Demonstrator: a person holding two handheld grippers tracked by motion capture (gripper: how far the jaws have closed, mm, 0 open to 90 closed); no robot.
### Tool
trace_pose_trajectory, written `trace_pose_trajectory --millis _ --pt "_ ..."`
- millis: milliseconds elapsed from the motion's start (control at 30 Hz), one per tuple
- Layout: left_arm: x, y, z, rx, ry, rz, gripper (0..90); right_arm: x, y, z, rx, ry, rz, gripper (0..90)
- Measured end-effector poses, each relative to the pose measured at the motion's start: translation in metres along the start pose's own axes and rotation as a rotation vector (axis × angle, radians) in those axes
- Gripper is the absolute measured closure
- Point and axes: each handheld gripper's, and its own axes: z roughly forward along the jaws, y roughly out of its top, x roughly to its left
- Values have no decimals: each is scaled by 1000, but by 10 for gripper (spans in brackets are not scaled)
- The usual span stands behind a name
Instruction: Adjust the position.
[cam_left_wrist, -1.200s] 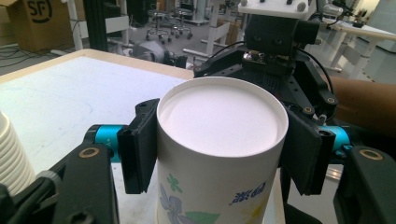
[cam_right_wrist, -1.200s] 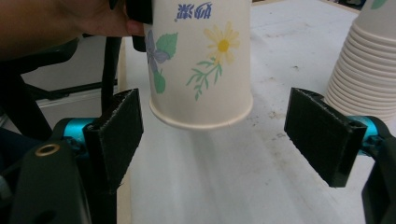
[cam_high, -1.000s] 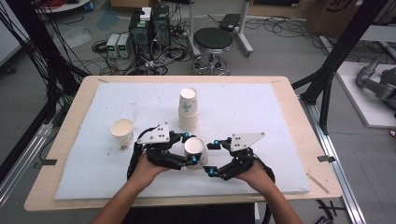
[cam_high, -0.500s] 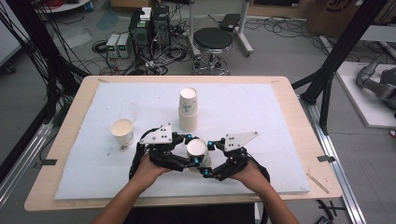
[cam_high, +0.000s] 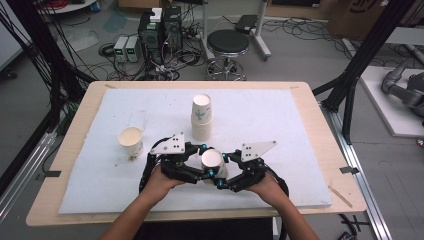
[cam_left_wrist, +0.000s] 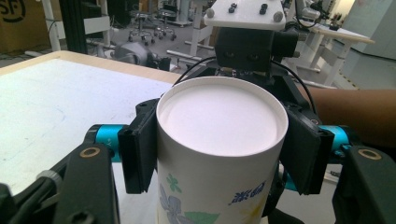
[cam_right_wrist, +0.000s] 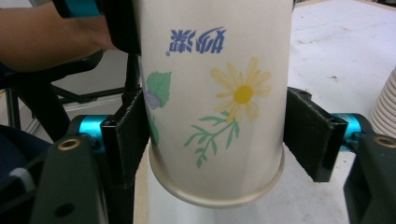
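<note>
Centrally, near the front edge of the white mat (cam_high: 280, 125): a flowered paper cup (cam_high: 212, 161) caught between both grippers. Turned mouth down, with the flat white base facing up and the rolled rim at the bottom, apparently just clear of the mat in the right gripper view. Nothing visible of its inside.

Clamped by the left gripper (cam_high: 206, 161), pads pressed flat against both sides of the wall near the base. Pinched too by the right gripper (cam_high: 221, 170), lower down near the rim; jaws just now closing, with the cup between them and the pads meeting its sides.

Behind, toward the far side of the table (cam_high: 75, 150): a stack of paper cups (cam_high: 201, 117), likewise standing bottoms up, close to the held cup but apart from it. Seen again as ribbed rims at the right edge of the right gripper view.

Off to the left, well apart: a single paper cup (cam_high: 130, 140) standing mouth up, pale interior open to the camera, contents impossible to tell.
</note>
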Motion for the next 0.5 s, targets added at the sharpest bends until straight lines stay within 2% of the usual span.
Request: trace_pose_trajectory --millis 267,300,367,500 --pt "0 -2 1 13 -6 -1 345 1 1 -1 38 -1 -22 337" --pt "-1 -2 2 14 4 1 310 2 2 -1 39 1 -25 338" --pt "-1 -1 2 24 27 -3 171 2 3 -2 40 -1 -31 339" --pt "-2 1 -1 48 17 10 153 1 6 -6 58 -10 -43 343"
